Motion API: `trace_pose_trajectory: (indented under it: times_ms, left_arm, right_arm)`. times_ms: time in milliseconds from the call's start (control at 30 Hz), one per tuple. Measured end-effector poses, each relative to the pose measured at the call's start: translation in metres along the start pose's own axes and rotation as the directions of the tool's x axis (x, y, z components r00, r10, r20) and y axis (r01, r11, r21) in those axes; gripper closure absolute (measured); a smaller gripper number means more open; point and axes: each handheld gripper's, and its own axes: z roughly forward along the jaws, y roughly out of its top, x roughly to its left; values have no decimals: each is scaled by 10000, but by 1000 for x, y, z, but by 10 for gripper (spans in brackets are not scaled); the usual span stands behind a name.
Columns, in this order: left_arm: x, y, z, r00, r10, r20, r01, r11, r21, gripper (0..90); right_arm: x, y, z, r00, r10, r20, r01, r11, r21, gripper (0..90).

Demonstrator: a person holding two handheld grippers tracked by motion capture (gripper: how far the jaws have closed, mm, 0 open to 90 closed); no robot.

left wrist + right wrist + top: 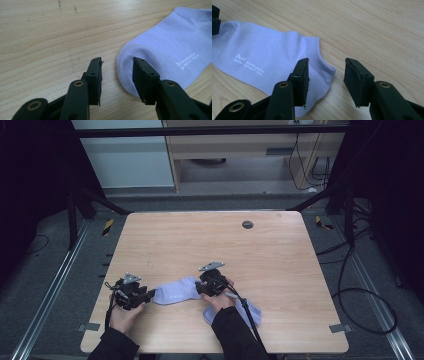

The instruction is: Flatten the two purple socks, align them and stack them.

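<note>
Each black claw (151,294), the right claw (199,288) too, carries a grey three-cornered plate on top, brass-ringed pivots, small screws in flat ribbed pads (142,75) and a trailing black cable (252,325), while the person wears dark sleeves (235,335).

In the high view, the right gripper (204,287) and the hand behind it cover the cuff end of the pale lilac sock (175,291). A second sock (250,312) lies just on the near side of that gripper, its middle hidden under forearm and cable. In the left gripper view, the sock (165,47) is cut off by the right and top edges, and one jaw hides part of its toe; its white lettering is too small to read. In the right gripper view, the sock (262,62) runs past the left edge, its hem partly behind one jaw.
</note>
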Motion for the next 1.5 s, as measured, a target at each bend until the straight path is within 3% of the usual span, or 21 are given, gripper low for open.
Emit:
trace_pose_trajectory:
  times_ms: [267,467,600,767,1033,1200,1500]
  left_arm:
    - [-1,0,5,10000,-41,-7,41,9997,230,706]
    - [-6,1,6,10000,49,73,-51,9994,352,834]
    - [-7,2,4,9999,-43,162,38,9995,313,868]
    - [-9,6,-7,9980,-288,559,295,9995,-117,872]
    - [-22,13,-26,9944,-147,1049,216,9977,-648,875]
    - [-36,20,-37,9937,160,1110,-48,9949,-1006,875]
    - [-65,25,-42,9869,654,1473,-483,9920,-1170,876]
  right_arm:
    - [5,-5,9,9990,-331,287,326,9993,168,678]
    - [9,-4,7,9989,-139,445,129,9996,231,852]
    - [9,-4,4,9997,152,204,-154,9998,121,868]
    - [8,-1,-14,9996,223,-193,-230,9992,-342,871]
    - [7,4,-47,9977,71,-676,-129,9962,-862,873]
    - [2,4,-67,9970,-118,-767,41,9949,-1004,873]
    - [-15,-11,-107,9976,-267,-638,199,9942,-1054,873]
